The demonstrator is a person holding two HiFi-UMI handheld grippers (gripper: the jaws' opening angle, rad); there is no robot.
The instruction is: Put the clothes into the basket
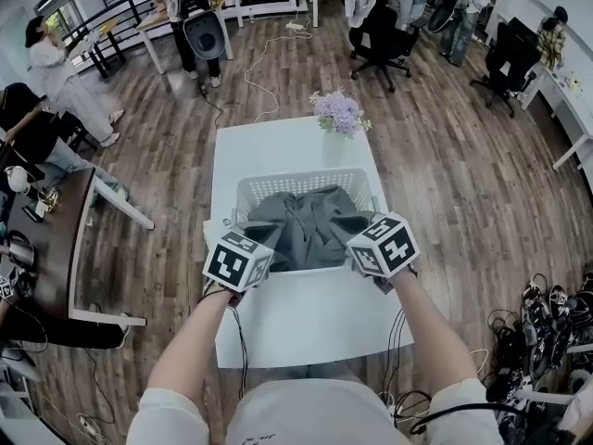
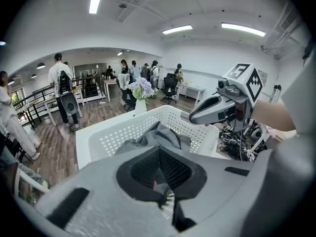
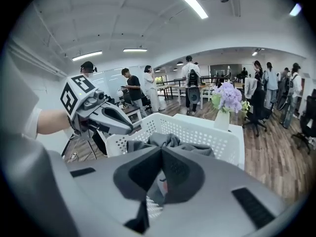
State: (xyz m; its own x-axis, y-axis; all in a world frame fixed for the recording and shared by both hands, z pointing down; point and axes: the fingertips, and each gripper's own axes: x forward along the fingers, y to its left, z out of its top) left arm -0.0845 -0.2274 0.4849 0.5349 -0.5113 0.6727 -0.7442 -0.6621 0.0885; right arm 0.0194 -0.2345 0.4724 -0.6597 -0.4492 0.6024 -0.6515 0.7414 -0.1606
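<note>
A white perforated laundry basket [image 1: 306, 176] sits on a white table [image 1: 306, 318], and a grey garment [image 1: 301, 221] lies heaped inside it, filling most of the bottom and rising in a rumpled peak towards the near wall. The person stands at the table's near edge, one gripper in each hand, both tilted down over the basket's near rim. The left gripper [image 2: 159, 152] has its jaws closed, pads together, the tips right at the grey cloth. The right gripper [image 3: 161, 149] is closed as well, tips against the same heap. Whether either has a fold pinched I can't tell. A vase of lilac flowers [image 1: 339, 114] stands beyond the basket.
</note>
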